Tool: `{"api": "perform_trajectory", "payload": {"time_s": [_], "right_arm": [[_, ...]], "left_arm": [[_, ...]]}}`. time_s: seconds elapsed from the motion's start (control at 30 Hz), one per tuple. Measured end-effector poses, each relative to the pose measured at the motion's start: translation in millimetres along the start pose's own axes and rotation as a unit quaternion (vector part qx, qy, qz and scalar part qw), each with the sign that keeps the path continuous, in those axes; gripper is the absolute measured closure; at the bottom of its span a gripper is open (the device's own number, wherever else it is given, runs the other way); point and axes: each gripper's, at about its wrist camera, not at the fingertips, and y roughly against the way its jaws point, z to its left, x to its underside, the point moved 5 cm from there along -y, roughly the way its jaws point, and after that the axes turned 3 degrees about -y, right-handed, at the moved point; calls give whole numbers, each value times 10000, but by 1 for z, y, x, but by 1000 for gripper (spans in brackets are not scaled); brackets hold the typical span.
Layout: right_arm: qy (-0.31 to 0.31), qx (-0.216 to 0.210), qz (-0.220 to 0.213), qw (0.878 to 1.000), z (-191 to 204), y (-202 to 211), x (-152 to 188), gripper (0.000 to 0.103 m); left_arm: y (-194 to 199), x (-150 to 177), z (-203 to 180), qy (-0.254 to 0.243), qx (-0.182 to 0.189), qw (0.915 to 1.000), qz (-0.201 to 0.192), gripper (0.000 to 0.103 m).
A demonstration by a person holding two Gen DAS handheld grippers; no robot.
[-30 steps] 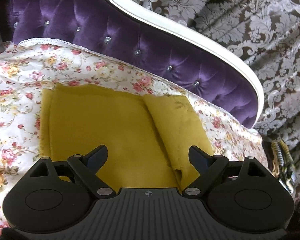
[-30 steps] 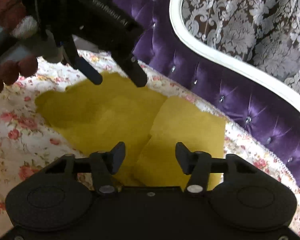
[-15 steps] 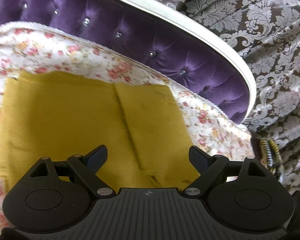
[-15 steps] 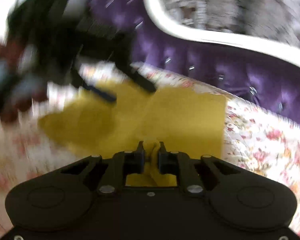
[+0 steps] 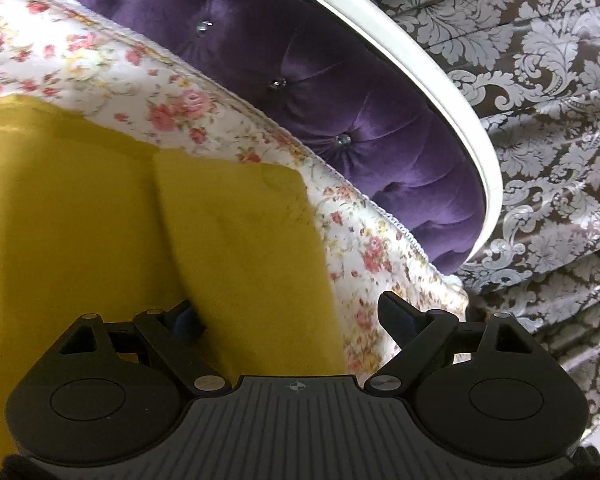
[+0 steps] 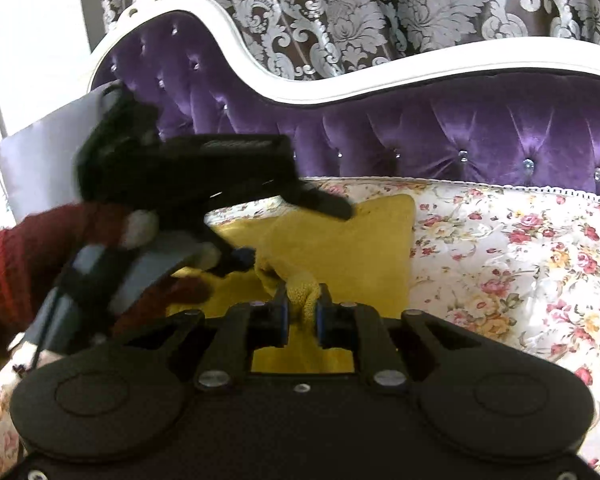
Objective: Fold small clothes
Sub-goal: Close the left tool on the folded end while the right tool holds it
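Cloth (image 6: 342, 248) bunches between right fingers (image 6: 325, 322).

A home sitting room: a tufted purple velvet sofa (image 6: 440, 128) with a white carved frame (image 6: 340, 84), a floral seat cover (image 6: 520, 248), and heavy damask curtains (image 5: 548, 92) hanging behind it.

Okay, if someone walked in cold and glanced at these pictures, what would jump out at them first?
Probably the mustard-yellow garment spread on the floral seat cover, with a bunched fold of it pinched in the right tool at the bottom of the right wrist view. Behind the seat runs the tufted purple sofa back with its white frame. The left tool stands open over the garment's folded edge.
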Motion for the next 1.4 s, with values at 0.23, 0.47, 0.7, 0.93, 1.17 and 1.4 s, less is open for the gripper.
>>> {"api": "perform_trajectory", "payload": {"time_s": [0.23,0.47,0.7,0.93,1.17,1.4], "right_arm": [[197,-61,95,9997,9,-3,6,84],[162,-12,83,9998,10,-3,8,84],[74,-87,-89,9999,26,2,-2,84],[122,-570,-198,9981,71,-11,-18,84],[316,-976,73,9947,129,-51,-10,84],[551,-917,649,9921,157,-97,20,83]], "left_arm": [[-16,-6,-15,-595,-463,9971,-72,62],[-11,-8,-19,-1120,-813,9904,-17,90],[19,-21,-32,-1903,-903,9776,37,90],[78,-42,-22,-2301,-919,9687,-132,90],[119,-48,26,-2628,-1335,9556,3,90],[107,-36,88,-2414,-1583,9568,349,89]]}}
